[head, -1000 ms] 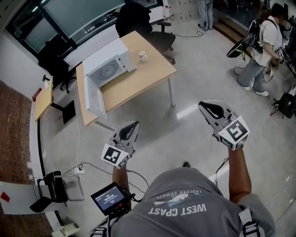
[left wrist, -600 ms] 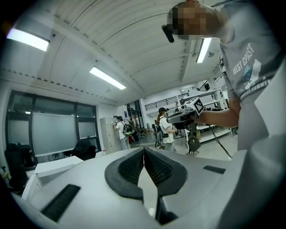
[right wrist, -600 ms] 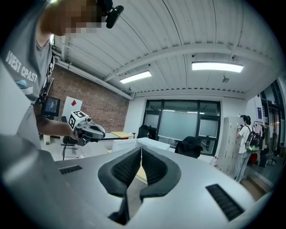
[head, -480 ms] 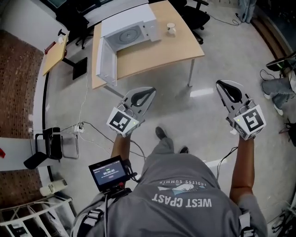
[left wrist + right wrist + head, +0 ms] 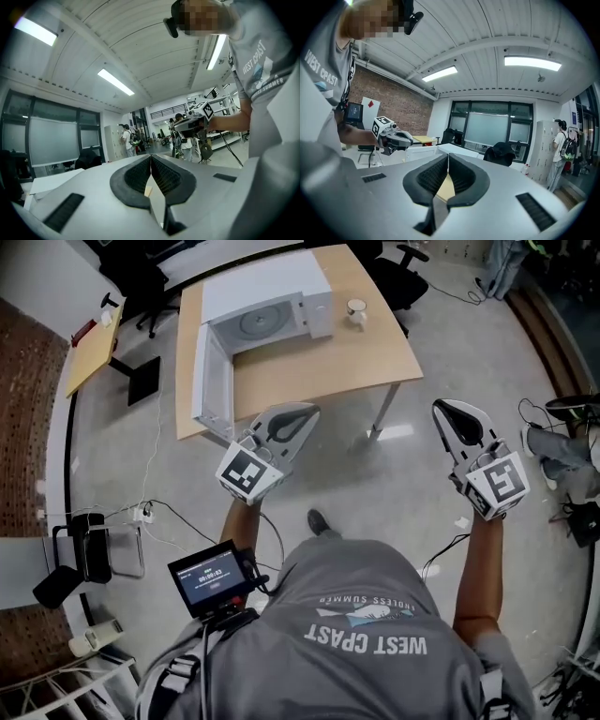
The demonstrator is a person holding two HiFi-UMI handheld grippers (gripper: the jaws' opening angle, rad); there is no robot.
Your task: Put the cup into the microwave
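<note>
1. While both grippers hang in front of the person in the head view, a small wooden side table [image 5: 94, 354] stands at the far left, at about ten o'clock from the left gripper [image 5: 302, 414].
2. At eleven o'clock from that gripper, the microwave door [image 5: 208, 381] is swung fully open along the left end of the wooden table [image 5: 309, 371].
3. On that table sits the white microwave [image 5: 281, 296], at twelve o'clock from the left gripper. Its cavity is open and the round turntable [image 5: 258, 322] shows inside.
4. The left gripper's jaws are pressed together with nothing between them. Its tip shows close against the table's near edge.
5. The cup [image 5: 356, 310] stands upright on the table outside the microwave, just beside it at three o'clock. It lies at one o'clock from the left gripper and eleven o'clock from the right gripper [image 5: 448, 411], well apart from both.
6. The right gripper's jaws are likewise closed tight on nothing. It hangs over the grey floor [image 5: 394, 484], at three o'clock from the table leg [image 5: 381, 414].
</note>
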